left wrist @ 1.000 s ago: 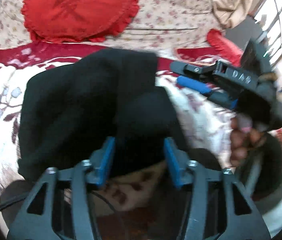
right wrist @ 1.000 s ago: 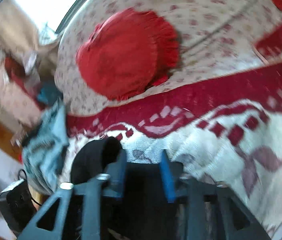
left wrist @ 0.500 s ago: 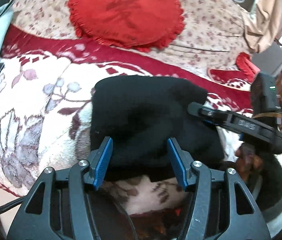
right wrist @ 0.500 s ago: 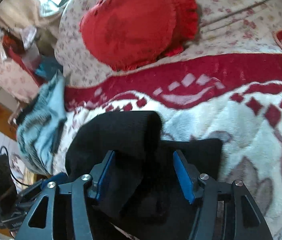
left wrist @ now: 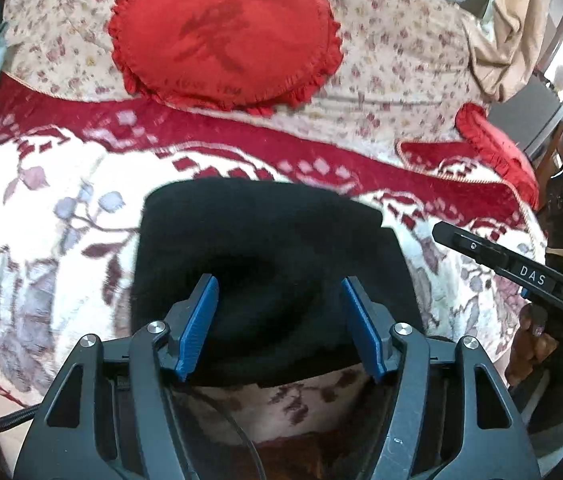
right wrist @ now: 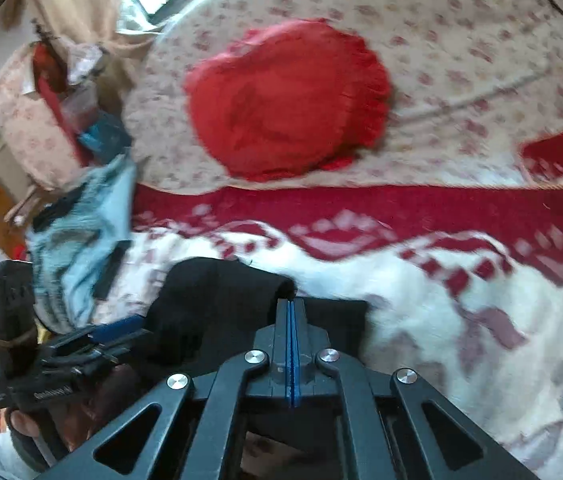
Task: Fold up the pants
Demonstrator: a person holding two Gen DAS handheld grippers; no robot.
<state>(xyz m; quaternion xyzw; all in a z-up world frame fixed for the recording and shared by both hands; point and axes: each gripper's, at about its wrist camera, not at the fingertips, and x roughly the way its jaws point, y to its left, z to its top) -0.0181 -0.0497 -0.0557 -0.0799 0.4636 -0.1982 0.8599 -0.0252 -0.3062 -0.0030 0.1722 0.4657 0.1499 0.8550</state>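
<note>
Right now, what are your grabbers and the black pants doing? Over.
Left gripper open over the black pants. Right gripper shut, nothing visibly held. Pants folded on blanket. Nothing in the way.

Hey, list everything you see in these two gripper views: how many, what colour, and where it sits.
pants: one, black, folded bundle on the blanket, near edge
blanket: one, white with dark red border and floral print, under the pants
round cushion: one, red, frilled, on the floral sheet behind
floral sheet: one, cream with small flowers, back
second red cushion: one, red, far right, partly seen
light blue garment: one, pale blue, left of blanket
left gripper: one, black with blue pads, open above the pants
right gripper: one, black with blue pads, shut, empty
</note>
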